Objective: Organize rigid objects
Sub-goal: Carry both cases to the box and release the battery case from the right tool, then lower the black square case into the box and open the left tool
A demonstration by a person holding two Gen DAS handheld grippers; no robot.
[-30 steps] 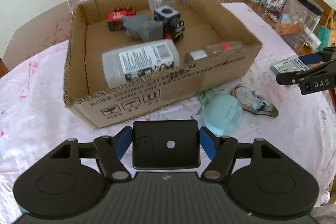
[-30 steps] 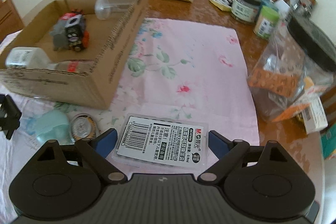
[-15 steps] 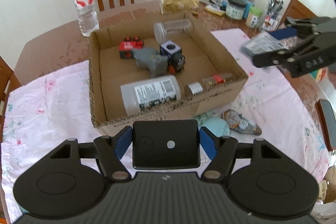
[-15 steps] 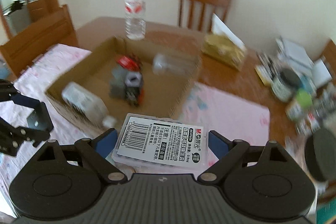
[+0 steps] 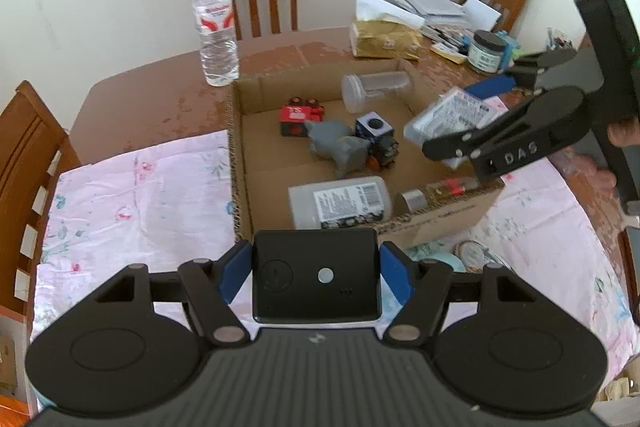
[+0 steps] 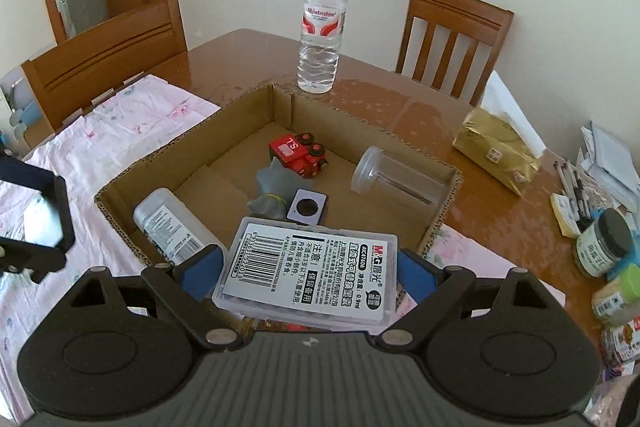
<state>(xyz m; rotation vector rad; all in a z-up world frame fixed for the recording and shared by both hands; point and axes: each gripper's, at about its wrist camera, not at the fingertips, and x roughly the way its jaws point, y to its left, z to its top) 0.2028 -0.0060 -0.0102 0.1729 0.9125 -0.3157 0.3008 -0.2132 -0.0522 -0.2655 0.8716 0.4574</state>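
Both grippers are clamped: the right gripper (image 6: 308,269) on one labelled plastic case (image 6: 308,269) held above the single cardboard box (image 6: 120,193), the left gripper (image 5: 315,273) on one black device (image 5: 315,277). Seven items are counted inside; bare floor is left toward nine o'clock.
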